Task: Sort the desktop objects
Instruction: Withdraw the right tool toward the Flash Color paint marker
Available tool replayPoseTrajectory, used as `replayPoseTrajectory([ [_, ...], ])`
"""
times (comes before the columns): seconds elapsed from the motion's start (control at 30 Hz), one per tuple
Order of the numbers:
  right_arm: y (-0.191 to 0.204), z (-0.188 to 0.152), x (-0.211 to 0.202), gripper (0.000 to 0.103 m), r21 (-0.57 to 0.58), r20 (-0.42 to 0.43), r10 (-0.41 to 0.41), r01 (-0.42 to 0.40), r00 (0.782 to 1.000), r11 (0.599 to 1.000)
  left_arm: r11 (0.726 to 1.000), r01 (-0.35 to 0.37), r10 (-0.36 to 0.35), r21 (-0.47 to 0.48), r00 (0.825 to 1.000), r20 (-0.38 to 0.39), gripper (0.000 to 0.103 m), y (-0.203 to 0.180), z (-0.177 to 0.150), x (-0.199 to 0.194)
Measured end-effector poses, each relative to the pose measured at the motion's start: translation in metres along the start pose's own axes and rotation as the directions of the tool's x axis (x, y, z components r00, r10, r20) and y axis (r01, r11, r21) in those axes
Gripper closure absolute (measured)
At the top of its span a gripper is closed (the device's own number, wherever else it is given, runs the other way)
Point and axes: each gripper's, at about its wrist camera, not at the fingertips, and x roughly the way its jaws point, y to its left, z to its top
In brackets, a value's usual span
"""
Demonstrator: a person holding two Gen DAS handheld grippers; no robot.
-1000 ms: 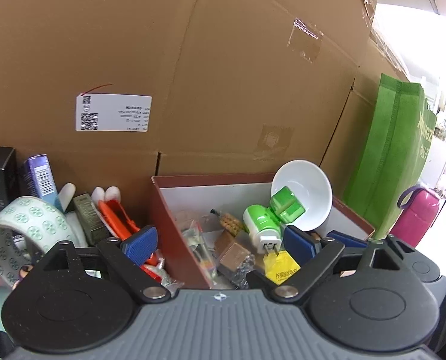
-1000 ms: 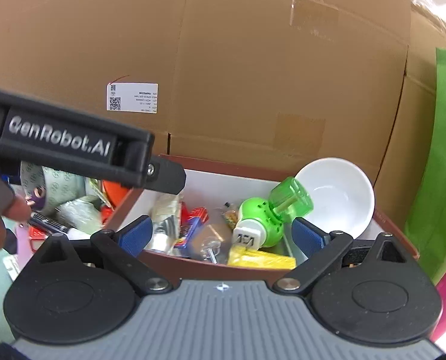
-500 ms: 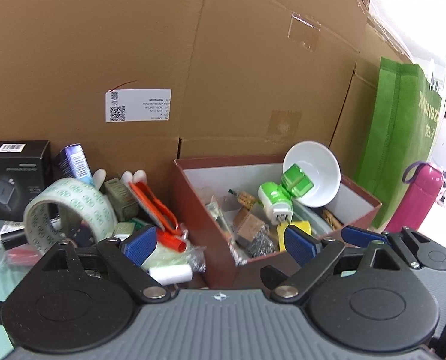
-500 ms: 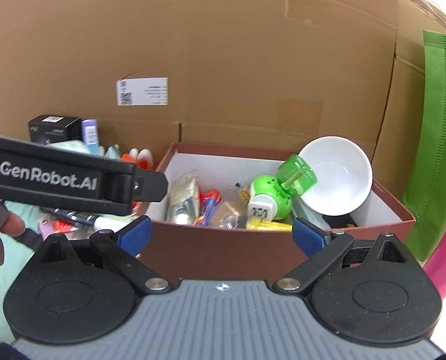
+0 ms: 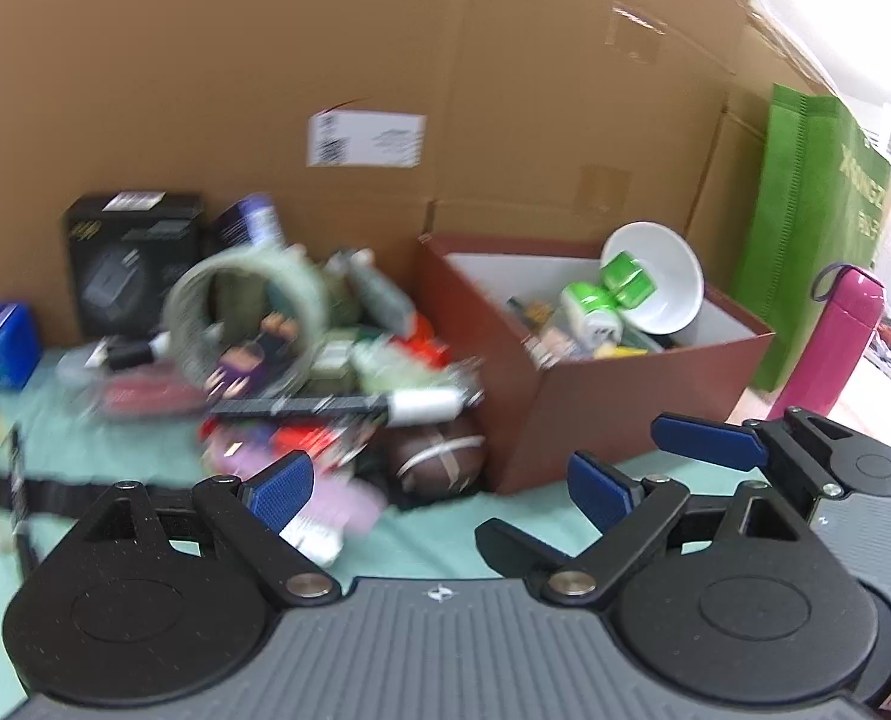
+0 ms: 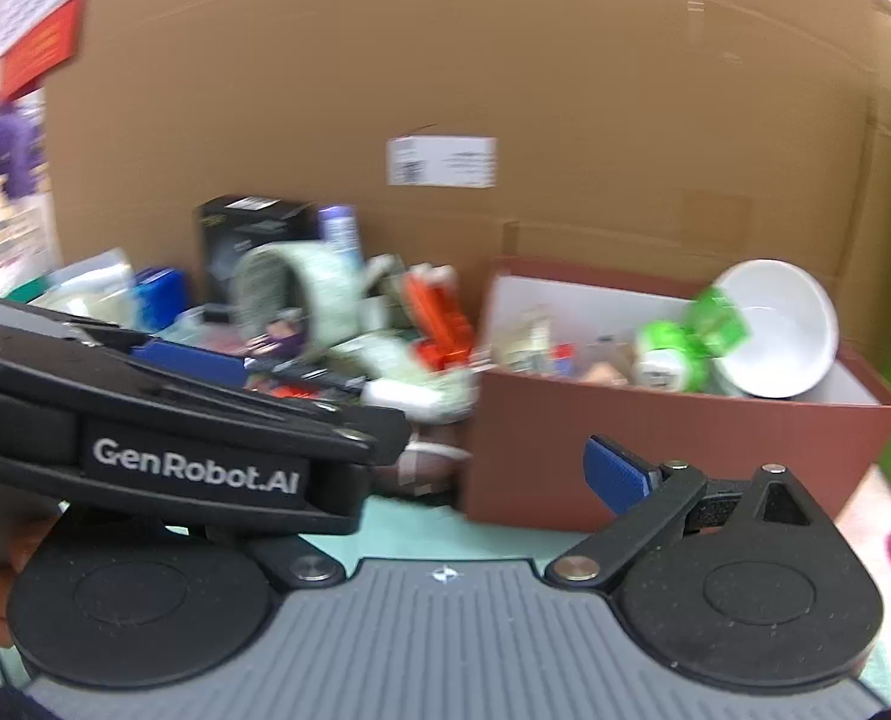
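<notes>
Blurred clutter pile (image 5: 325, 360) lies ahead of the left hand-held gripper (image 5: 439, 486), seemingly apart.

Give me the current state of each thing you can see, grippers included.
Left gripper: open, empty.
Right gripper: open, empty.
Brown box: open-topped, partly filled.
White bowl: tipped on its side in the box.
Green plug-in device: lying in the box against the bowl.
Tape roll: standing on edge on the pile.
Pink bottle: upright, capped.
</notes>
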Motion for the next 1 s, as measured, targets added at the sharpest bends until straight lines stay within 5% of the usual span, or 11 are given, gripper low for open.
replayPoseTrajectory([
  [0.4, 0.055, -0.016, 0.024, 0.006, -0.058, -0.064, 0.179, -0.183, 0.982, 0.981, 0.979, -0.096, 0.085, -0.18, 0.994, -0.067, 0.01, 0.072, -0.04, -0.012],
  [0.67, 0.055, -0.012, 0.042, 0.009, -0.042, -0.059, 0.165, -0.168, 0.985, 0.985, 0.97, -0.095, 0.087, -0.223, 0.995, -0.046, 0.017, 0.092, -0.031, -0.007],
  [0.77, 0.053, -0.007, 0.047, 0.025, -0.052, -0.038, 0.135, -0.136, 0.99, 0.989, 0.972, -0.087, 0.083, -0.217, 0.996, -0.026, 0.021, 0.093, -0.02, 0.0],
  [1.0, 0.053, 0.009, 0.063, 0.026, -0.151, 0.005, 0.103, -0.101, 0.995, 0.983, 0.972, -0.083, 0.082, -0.218, 0.997, -0.014, 0.027, 0.095, -0.005, 0.016],
])
